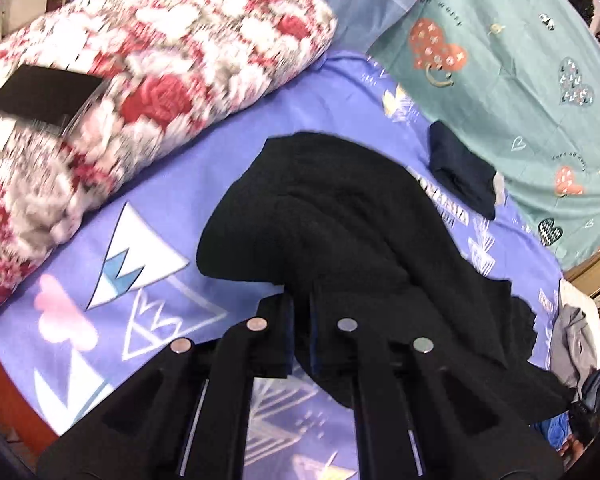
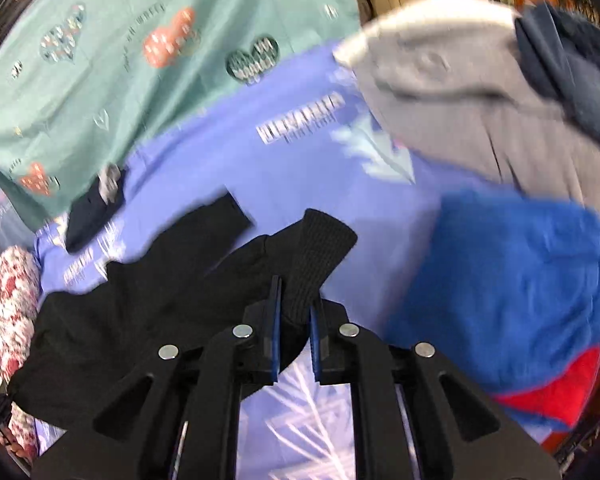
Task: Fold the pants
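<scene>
Black pants [image 1: 340, 216] lie bunched on a purple bedsheet [image 1: 204, 176]; left gripper [image 1: 300, 312] and right gripper [image 2: 294, 312] fingers each pinch the fabric.

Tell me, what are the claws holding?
Both hold the black pants: right claw pinches a ribbed leg cuff, left claw grips the other end's edge.

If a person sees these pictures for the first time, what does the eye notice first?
First the black pants, lying crumpled in the middle of the purple bedsheet, each end pinched by tongs: left tongs, right tongs. Next, the red floral blanket at the left, with a black phone on top.
</scene>
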A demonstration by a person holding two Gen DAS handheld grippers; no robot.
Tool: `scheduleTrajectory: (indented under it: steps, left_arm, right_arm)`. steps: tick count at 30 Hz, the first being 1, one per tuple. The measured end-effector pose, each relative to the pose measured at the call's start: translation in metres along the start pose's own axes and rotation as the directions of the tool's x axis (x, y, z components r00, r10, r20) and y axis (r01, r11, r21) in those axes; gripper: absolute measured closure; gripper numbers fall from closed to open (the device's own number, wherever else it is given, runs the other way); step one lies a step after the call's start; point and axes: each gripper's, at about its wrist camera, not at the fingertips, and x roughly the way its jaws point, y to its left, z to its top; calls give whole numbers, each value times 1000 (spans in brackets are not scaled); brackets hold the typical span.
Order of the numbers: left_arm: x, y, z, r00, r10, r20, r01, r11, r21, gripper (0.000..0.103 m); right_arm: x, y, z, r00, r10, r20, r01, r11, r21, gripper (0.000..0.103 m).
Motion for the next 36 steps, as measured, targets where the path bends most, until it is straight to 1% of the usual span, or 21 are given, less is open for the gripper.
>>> scheduleTrajectory:
  steps: [4,5,7,8,9,10,11,13,14,15,17,19,22,24,26,28,30,32,34,35,36]
  left_arm:
    - [15,16,-9,998,37,-46,-38,999,-21,97]
    - [21,18,-12,996,62,-62,-63,998,-17,94]
    - [32,21,-18,984,156,-79,-158,987,-7,89]
    - [35,23,-19,978,191,-81,-192,981,-2,83]
    - [36,26,-20,975,206,-86,-208,978,-5,68]
    - [34,29,-20,972,220,-77,-222,975,-13,59]
    - [30,30,-20,969,238,-60,-239,971,-18,45]
    - [19,30,-19,955,297,5,-297,955,0,41]
    - [15,28,-18,945,325,27,-325,946,16,37]
    - [11,26,-18,939,341,44,-342,939,30,32]
    - [9,19,-17,949,312,50,-314,949,40,31]
    - [11,9,-17,963,267,33,-269,961,58,28]
    - [23,-17,-23,978,209,22,-210,971,113,24]
    - [40,-37,-27,982,191,6,-190,969,160,24]
    - [50,-56,-33,987,162,-19,-156,970,187,24]
    - [61,-79,-38,993,106,-44,-94,971,218,21]
    - [69,-104,-44,996,68,-56,-51,962,268,16]
    - [73,-121,-52,997,48,-65,-25,949,315,15]
    - [78,-137,-62,996,41,-81,-9,931,365,15]
    - [81,-142,-66,995,38,-91,-1,926,378,15]
    - [85,-143,-69,994,42,-101,0,925,380,15]
  right_arm:
    - [16,-17,-25,997,-39,-63,40,999,12,90]
    - [23,-18,-29,993,-74,-89,74,997,0,89]
    - [30,-14,-31,981,-152,-118,147,988,-49,79]
    - [29,-11,-31,977,-180,-113,172,982,-71,71]
    - [23,-7,-29,975,-206,-86,199,976,-87,55]
    - [11,-2,-26,972,-233,-17,230,968,-99,47]
    - [1,4,-24,968,-245,48,249,962,-110,42]
    - [-9,19,-23,969,-226,99,239,959,-152,40]
    - [-10,26,-24,977,-191,95,205,964,-168,40]
    - [-6,36,-27,990,-125,67,135,973,-185,40]
    - [6,50,-33,1000,-20,-11,17,979,-201,40]
    - [29,67,-46,989,83,-125,-107,974,-200,40]
    - [60,86,-64,961,132,-244,-182,963,-196,40]
    - [75,91,-70,955,92,-281,-160,961,-227,40]
    - [83,90,-67,962,48,-270,-117,962,-248,40]
    - [82,85,-54,971,-12,-239,-42,974,-223,40]
    - [79,79,-38,979,26,-201,-64,981,-182,40]
    - [76,77,-19,981,109,-158,-132,981,-144,38]
    - [81,75,-2,985,131,-108,-141,986,-89,32]
    - [85,76,9,987,137,-88,-143,987,-68,26]
    - [93,79,18,988,133,-72,-138,989,-59,23]
